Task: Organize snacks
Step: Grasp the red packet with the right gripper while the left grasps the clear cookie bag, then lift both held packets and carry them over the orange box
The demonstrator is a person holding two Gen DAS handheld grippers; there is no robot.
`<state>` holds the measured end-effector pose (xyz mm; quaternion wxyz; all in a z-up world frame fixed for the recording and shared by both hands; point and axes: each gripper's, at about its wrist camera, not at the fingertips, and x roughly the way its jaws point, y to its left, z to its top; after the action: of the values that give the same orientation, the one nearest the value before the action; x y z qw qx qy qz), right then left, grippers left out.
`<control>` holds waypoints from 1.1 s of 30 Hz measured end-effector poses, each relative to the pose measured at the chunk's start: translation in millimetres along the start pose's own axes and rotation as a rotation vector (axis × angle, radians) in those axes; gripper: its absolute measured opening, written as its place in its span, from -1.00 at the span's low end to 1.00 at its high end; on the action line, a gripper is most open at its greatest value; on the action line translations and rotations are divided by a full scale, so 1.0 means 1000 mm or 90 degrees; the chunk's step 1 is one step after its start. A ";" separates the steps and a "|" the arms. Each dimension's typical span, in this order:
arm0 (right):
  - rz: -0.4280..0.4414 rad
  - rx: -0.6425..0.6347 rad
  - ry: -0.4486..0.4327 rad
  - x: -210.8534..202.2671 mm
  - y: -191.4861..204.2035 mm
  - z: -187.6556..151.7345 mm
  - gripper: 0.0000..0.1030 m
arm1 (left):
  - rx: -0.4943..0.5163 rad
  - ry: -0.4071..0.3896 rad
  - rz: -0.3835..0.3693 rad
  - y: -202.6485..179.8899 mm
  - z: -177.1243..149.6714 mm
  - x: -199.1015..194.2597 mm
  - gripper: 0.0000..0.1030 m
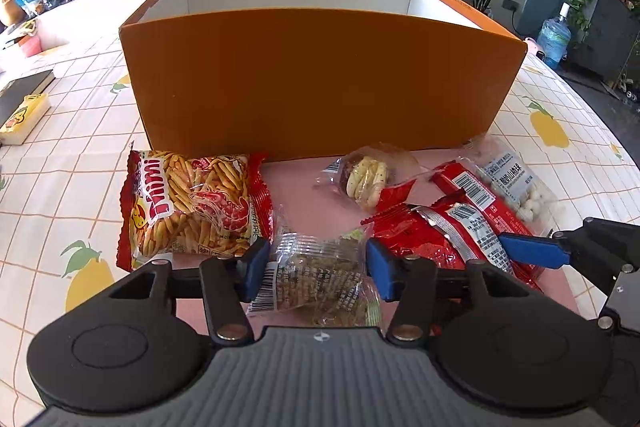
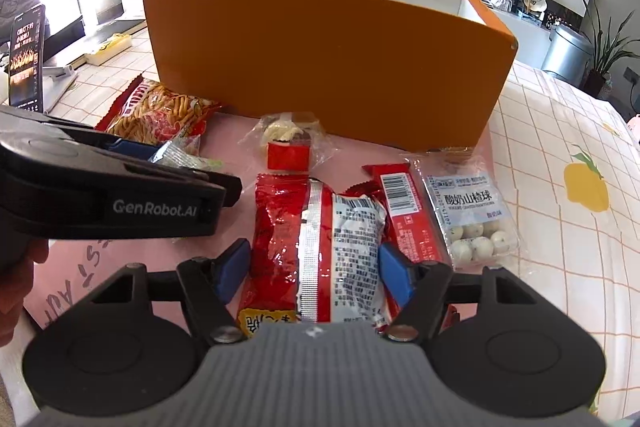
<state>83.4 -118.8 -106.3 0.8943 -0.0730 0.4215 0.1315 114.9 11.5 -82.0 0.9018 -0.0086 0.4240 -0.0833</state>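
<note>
My left gripper (image 1: 318,269) is shut on a clear packet of noodle snack (image 1: 316,275), blue pads pressing both its sides. Beside it lies a red shrimp-stick bag (image 1: 192,207). My right gripper (image 2: 316,271) stands open around a red foil bag (image 2: 316,227) lying flat on the pink mat; its pads sit at the bag's edges without squeezing it. A red bar (image 2: 404,211), a clear pack of white yogurt balls (image 2: 472,215) and a clear-wrapped pastry (image 2: 286,131) lie nearby. The open orange box (image 2: 320,59) stands just behind all the snacks.
The snacks rest on a pink mat (image 1: 304,195) over a lemon-print tablecloth (image 1: 80,187). A yellow box (image 1: 24,119) and a dark book (image 1: 24,91) lie far left. A phone on a stand (image 2: 26,63) is at the left edge. A hand (image 2: 24,267) holds the left gripper.
</note>
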 end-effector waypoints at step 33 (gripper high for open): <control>0.049 0.114 -0.130 -0.114 -0.053 0.059 0.30 | 0.067 -0.139 -0.013 -0.018 0.070 -0.102 0.09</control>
<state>72.9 -175.1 19.9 0.9297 0.0373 0.3408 0.1343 102.1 6.1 42.6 0.9410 0.0256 0.3179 -0.1133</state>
